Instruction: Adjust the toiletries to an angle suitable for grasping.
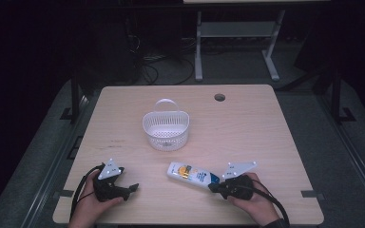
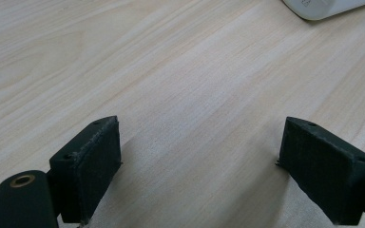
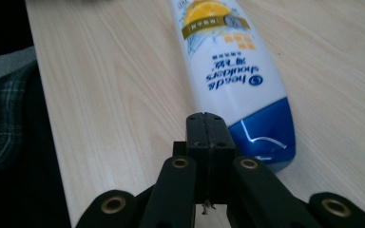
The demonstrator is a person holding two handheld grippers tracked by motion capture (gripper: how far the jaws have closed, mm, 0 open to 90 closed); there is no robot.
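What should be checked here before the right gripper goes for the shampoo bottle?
1. Right gripper jaws open for a grasp: not ok, they are pressed together at the bottle's blue cap end.
2. Shampoo bottle free to take: ok, it lies flat on the table, nothing on it.
3. Left gripper out of the way: ok, open over bare wood, apart from the bottle.
4. Basket upright and unobstructed: ok, it looks empty.
5. Bottle cap shut: cannot tell.
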